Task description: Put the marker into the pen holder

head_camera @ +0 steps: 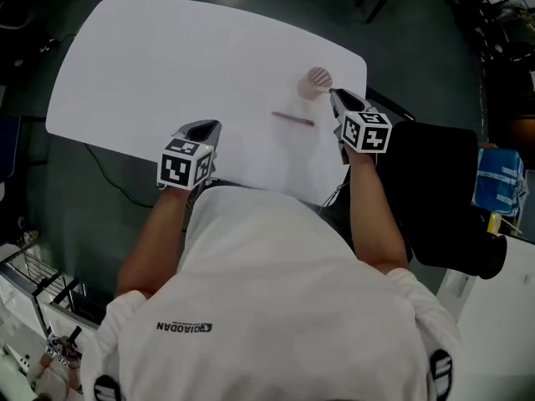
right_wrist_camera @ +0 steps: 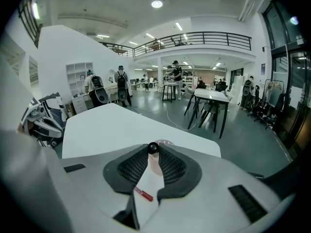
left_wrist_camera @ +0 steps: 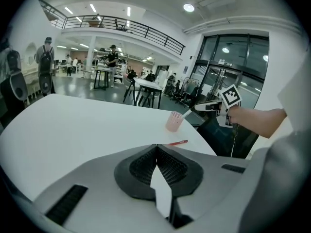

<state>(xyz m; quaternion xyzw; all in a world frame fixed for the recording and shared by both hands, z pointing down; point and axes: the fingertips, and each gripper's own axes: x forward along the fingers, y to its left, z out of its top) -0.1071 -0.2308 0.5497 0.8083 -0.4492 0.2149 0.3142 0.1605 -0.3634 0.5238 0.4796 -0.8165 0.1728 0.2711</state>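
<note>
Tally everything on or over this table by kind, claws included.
Markers: 2 (red marker lying loose; second marker gripped in the right claw)
Pen holder: 1
Claws: 2 (right claw, left claw)
Total: 5

**Three Cameras, One Worktop**

The head camera looks steeply down on the white rounded worktop [head_camera: 167,65]. The left tool [head_camera: 203,130]'s camera faces low across it toward the right tool [head_camera: 336,97], whose own camera peers past its gripped black-capped marker [right_wrist_camera: 153,148], close above the pink translucent cup [head_camera: 318,79]. All share that cup and the slim red marker [head_camera: 293,119].
</note>
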